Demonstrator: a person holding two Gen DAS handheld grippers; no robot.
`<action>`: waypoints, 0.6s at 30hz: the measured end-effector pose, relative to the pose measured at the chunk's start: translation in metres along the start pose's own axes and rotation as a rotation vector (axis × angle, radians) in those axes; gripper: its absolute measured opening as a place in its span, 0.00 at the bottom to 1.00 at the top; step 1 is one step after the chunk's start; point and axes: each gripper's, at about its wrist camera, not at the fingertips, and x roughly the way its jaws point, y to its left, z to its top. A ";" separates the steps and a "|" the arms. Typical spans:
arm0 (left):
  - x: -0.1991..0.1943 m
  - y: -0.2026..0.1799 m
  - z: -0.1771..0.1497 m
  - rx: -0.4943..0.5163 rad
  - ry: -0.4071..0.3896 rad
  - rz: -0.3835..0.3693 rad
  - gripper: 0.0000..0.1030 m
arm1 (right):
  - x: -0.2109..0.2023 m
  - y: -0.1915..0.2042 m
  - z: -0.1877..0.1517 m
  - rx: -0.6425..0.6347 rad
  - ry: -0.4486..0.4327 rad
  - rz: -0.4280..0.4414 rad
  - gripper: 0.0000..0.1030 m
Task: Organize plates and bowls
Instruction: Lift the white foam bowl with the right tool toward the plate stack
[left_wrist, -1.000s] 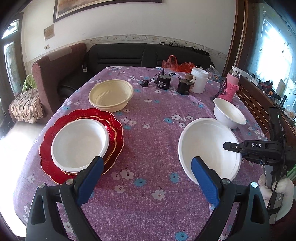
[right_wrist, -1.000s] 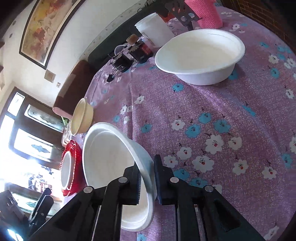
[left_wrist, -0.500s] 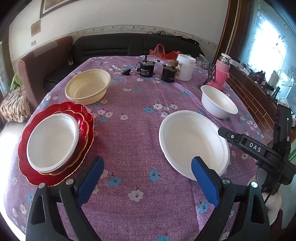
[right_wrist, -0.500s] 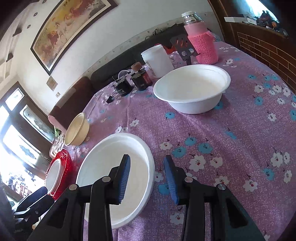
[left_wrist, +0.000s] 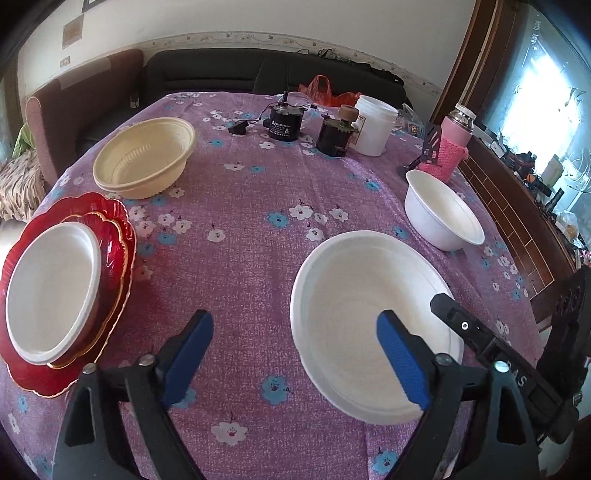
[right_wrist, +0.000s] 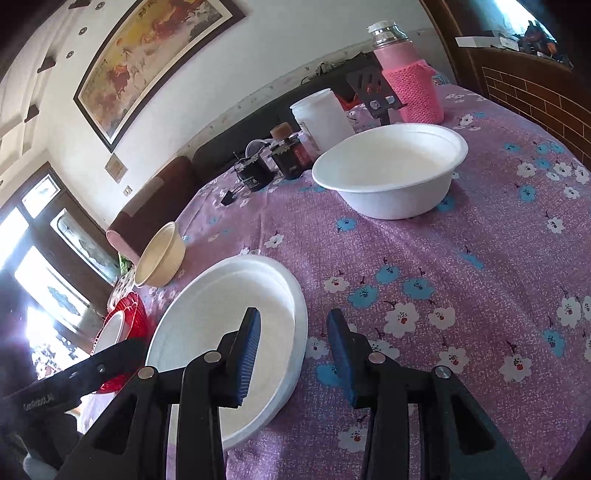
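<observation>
A large white plate (left_wrist: 369, 325) lies flat on the purple flowered tablecloth, also seen in the right wrist view (right_wrist: 225, 325). My right gripper (right_wrist: 293, 354) is open, its jaws on either side of the plate's near rim, holding nothing. My left gripper (left_wrist: 291, 350) is open and empty above the cloth, left of that plate. A white bowl (left_wrist: 443, 214) stands at the right, also in the right wrist view (right_wrist: 391, 170). A cream bowl (left_wrist: 144, 162) sits at the back left. A white plate (left_wrist: 48, 291) rests on stacked red plates (left_wrist: 114, 236) at the left.
At the far end stand a white tub (left_wrist: 373, 123), two small dark motors (left_wrist: 282, 123), a pink-sleeved flask (left_wrist: 452, 147) and a black metal stand (left_wrist: 430, 144). A sofa (left_wrist: 221, 74) lies behind the table. A brick ledge (left_wrist: 517, 221) runs along the right.
My right gripper let go of the large white plate, which now lies flat on the cloth, and opened wider. My left gripper moved nearer the table.
</observation>
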 end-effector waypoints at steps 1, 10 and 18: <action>0.006 -0.001 0.002 0.003 0.010 0.003 0.67 | 0.002 0.000 -0.001 -0.003 0.008 0.002 0.39; 0.037 0.000 0.005 -0.009 0.067 0.014 0.52 | 0.011 0.001 -0.002 -0.007 0.047 0.008 0.40; 0.047 -0.005 0.000 0.003 0.078 0.001 0.59 | 0.020 0.004 -0.006 -0.017 0.083 -0.001 0.23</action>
